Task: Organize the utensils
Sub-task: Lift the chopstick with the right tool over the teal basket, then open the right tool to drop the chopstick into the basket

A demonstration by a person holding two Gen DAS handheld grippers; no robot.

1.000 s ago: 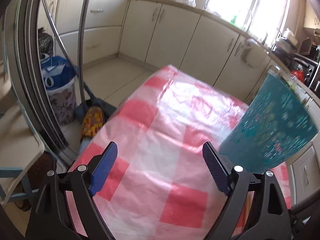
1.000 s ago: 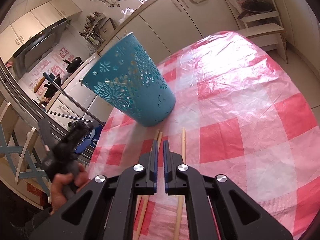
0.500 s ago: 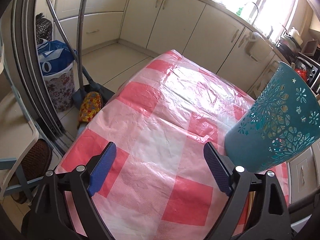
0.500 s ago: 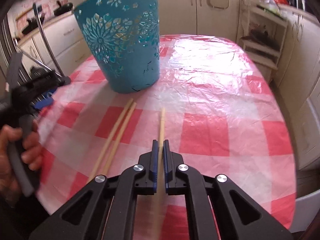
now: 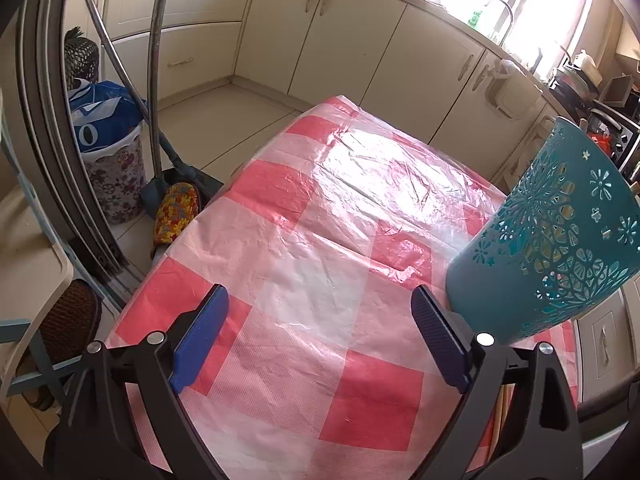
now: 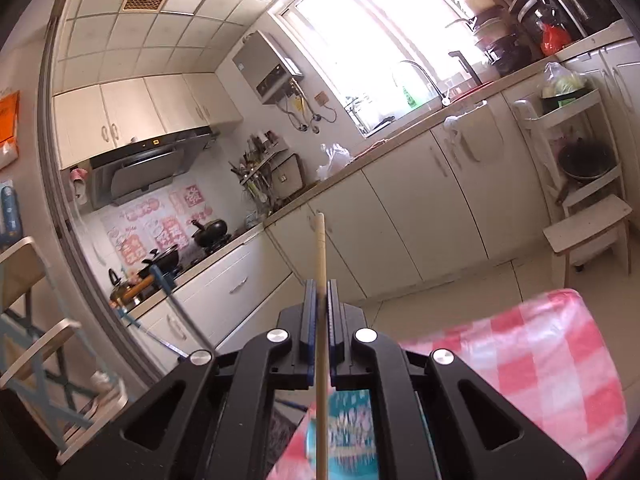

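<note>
One chopstick (image 6: 321, 264) pinched upright in right claw (image 6: 320, 292), left claw (image 5: 320, 336) wide apart, empty.

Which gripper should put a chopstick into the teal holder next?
Right. The right gripper is already shut on a chopstick, lifted clear of the table, with the teal holder just below it. The left gripper is open and holds nothing, beside the holder over the checked tablecloth.
</note>
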